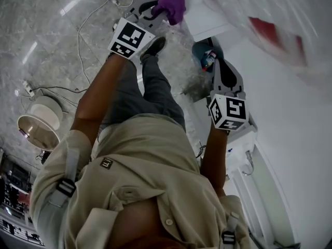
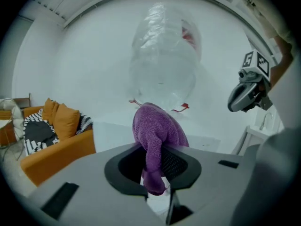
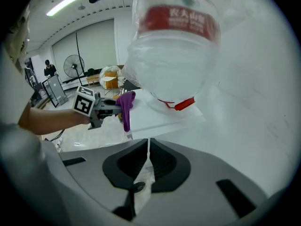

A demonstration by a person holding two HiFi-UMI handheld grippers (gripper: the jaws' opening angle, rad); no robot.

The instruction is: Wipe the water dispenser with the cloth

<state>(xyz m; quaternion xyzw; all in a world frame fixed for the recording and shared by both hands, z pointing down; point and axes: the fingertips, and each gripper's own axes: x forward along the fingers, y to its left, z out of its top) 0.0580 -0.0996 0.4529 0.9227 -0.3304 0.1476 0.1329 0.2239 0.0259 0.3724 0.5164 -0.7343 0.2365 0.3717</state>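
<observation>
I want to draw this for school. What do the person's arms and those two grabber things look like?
The left gripper and the right gripper look alike: smooth grey plastic with two black ridged pads. Each carries a white cube printed with black square markers. The person wears a beige short-sleeved shirt with grey shoulder straps, and the forearms are bare.

This is looking like an open office or studio hall: a marble floor (image 1: 52, 40) is carrying loose cables (image 1: 78, 38), an orange sofa (image 2: 51, 142) is sitting by a white wall (image 2: 84, 69), and a fan (image 3: 74, 66) is standing under strip lights (image 3: 70, 1).
</observation>
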